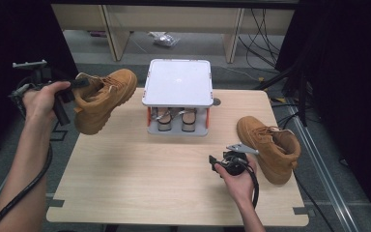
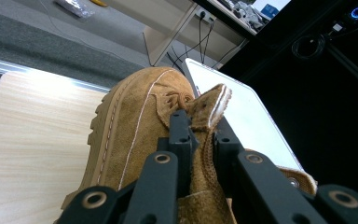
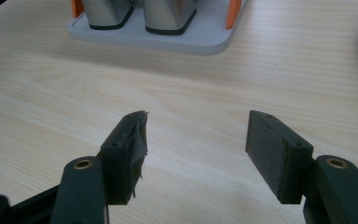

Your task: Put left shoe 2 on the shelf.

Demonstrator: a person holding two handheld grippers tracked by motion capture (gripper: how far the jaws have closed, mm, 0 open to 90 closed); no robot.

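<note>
Left gripper (image 2: 198, 140): I've got it clamped on the lifted boot's (image 1: 104, 99) soft suede collar; that flexes, heavy sole swings.
Right gripper (image 3: 196, 154): mine, wide, empty.

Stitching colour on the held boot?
White, on tan suede of the boot; clearest in the left gripper view.

Left gripper (image 1: 79, 83) clamped on the collar of a tan boot (image 1: 104, 99), holding it in the air off the table's (image 1: 125, 183) left edge. Right gripper (image 1: 217, 162) low over the table, just beside the second boot (image 1: 270, 147). White-topped rack (image 1: 178, 82) at the back.
</note>
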